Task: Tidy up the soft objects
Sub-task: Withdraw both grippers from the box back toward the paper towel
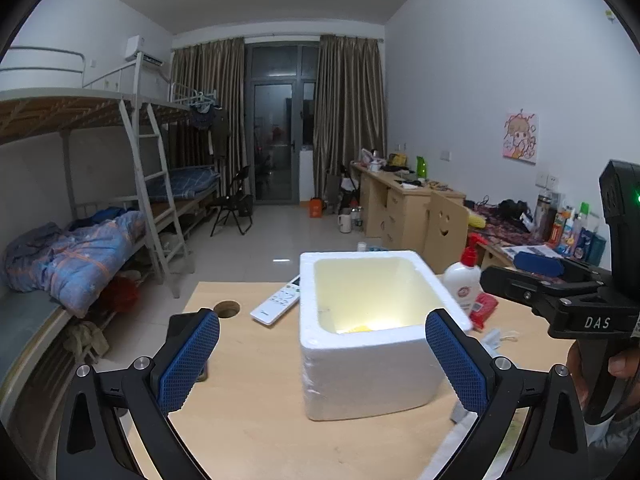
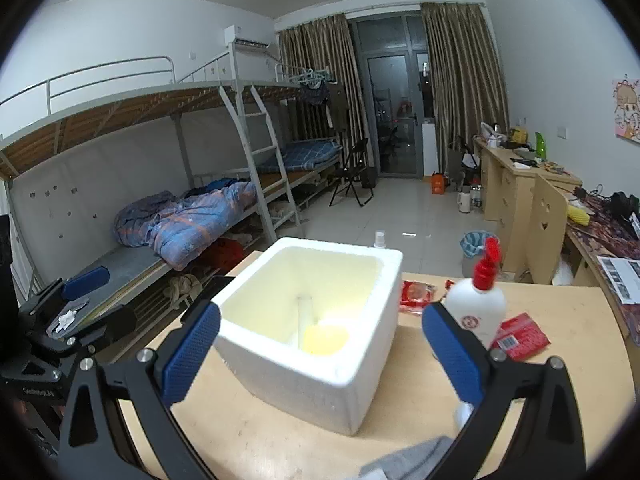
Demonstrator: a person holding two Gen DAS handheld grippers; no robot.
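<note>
Foam box point(image 1: 372, 332) stood open on the wooden table point(image 1: 248, 432), and everything else was placed around it; inside, on its floor, lay something yellow point(image 2: 325, 339), with a pale stick-like piece point(image 2: 304, 320) leaning up beside it; what these were could not be told. Left gripper point(image 1: 322, 364) hung in front of the box with its blue-padded fingers point(image 1: 188, 360) spread wide apart and nothing between them; the box showed in the gap, untouched. Right gripper point(image 2: 320, 354) likewise faced the box from its other side, fingers point(image 2: 452, 354) parted and empty; the left wrist view showed the same tool to the right of the box, held in a hand point(image 1: 600, 372). A white bottle point(image 2: 478, 300) with a red pump top stood just right of the box; red packets point(image 2: 520, 337) lay near the bottle's base, and another red packet point(image 2: 416, 294) lay close against the box's right wall. A white remote control point(image 1: 278, 300) rested on the table to the left of the box, beside a round hole point(image 1: 227, 309) in the tabletop. A grey cloth point(image 2: 416, 460) lay at the table's near edge, in front of the box and under the right gripper. Beyond the box, bunk beds point(image 2: 160, 184) lined the left wall, and desks point(image 2: 516, 184) the right.
</note>
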